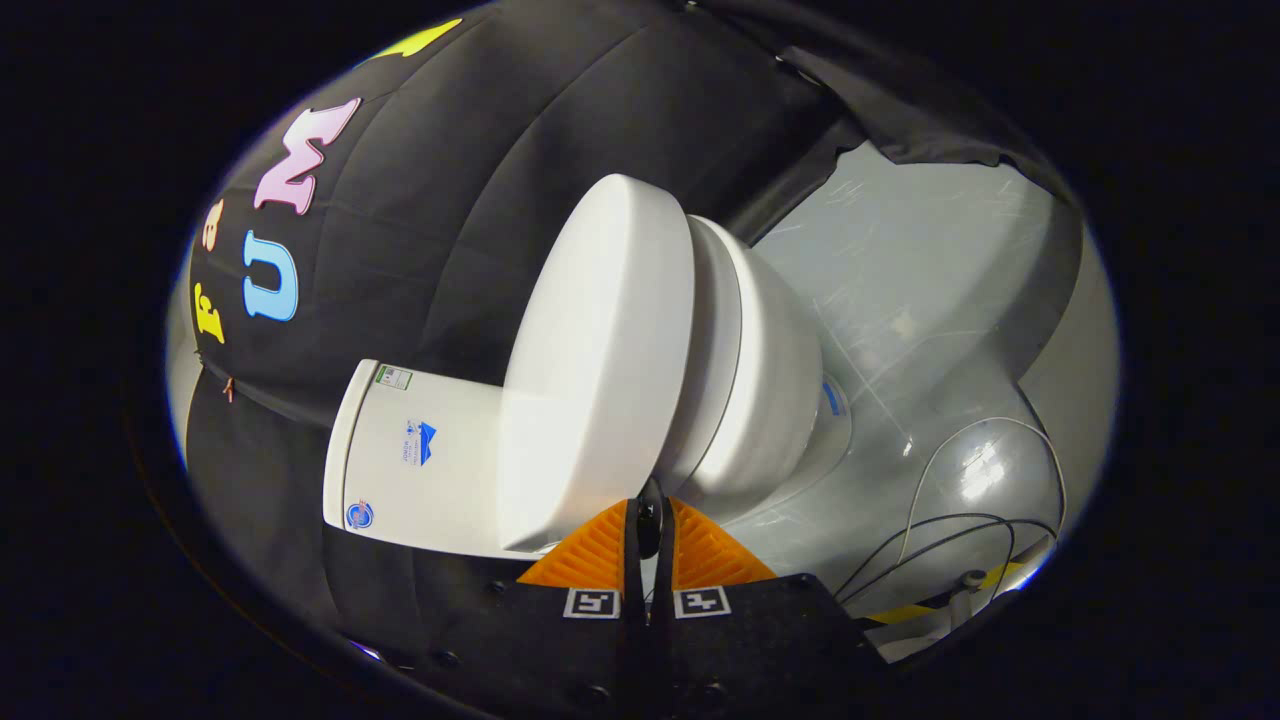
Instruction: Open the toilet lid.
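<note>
Already the tongs (648, 520) are drawn narrow, almost together, with nothing held, just below the rim of the toilet lid (600, 360).

The lid is seen lying on the seat (718, 350) and bowl (775, 400), with the cistern (415, 455) beside it. A slip is judged likely: with the fingers so close, the smooth rim could be missed or skated off, and the lid could drop back. Cables (940, 540) are trailed on the floor (900, 300) nearby and are left apart from the path.
</note>
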Tool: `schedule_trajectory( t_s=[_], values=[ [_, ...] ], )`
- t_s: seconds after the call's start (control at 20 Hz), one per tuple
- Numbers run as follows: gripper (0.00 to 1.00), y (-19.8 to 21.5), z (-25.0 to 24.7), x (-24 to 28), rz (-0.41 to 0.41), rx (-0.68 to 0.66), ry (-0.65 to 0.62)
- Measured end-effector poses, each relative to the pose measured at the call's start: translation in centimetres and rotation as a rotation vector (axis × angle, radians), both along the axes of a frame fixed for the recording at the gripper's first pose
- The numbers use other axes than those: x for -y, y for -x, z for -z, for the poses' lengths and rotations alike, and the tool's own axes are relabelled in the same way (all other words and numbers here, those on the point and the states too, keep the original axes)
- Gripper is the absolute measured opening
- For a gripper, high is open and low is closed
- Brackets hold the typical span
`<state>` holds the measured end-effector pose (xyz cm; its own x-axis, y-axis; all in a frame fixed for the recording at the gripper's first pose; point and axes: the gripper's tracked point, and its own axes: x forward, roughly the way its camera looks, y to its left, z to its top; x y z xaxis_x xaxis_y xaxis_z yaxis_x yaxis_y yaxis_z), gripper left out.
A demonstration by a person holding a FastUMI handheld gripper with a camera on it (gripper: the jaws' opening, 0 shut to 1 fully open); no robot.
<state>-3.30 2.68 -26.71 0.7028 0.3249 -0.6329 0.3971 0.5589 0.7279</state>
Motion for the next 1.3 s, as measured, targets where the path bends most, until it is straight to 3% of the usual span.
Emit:
schedule_trajectory(
  t_s=[0.5, 0.7, 1.3],
  values=[
    [0.05, 0.0, -0.3, -0.3, -0.055, -0.015, 0.079],
    [0.05, -0.2, -1.4, 0.0, -0.027, -0.018, 0.089],
    [0.05, -1.3, -7.8, -2.1, -0.053, 0.037, 0.243]
  ],
)
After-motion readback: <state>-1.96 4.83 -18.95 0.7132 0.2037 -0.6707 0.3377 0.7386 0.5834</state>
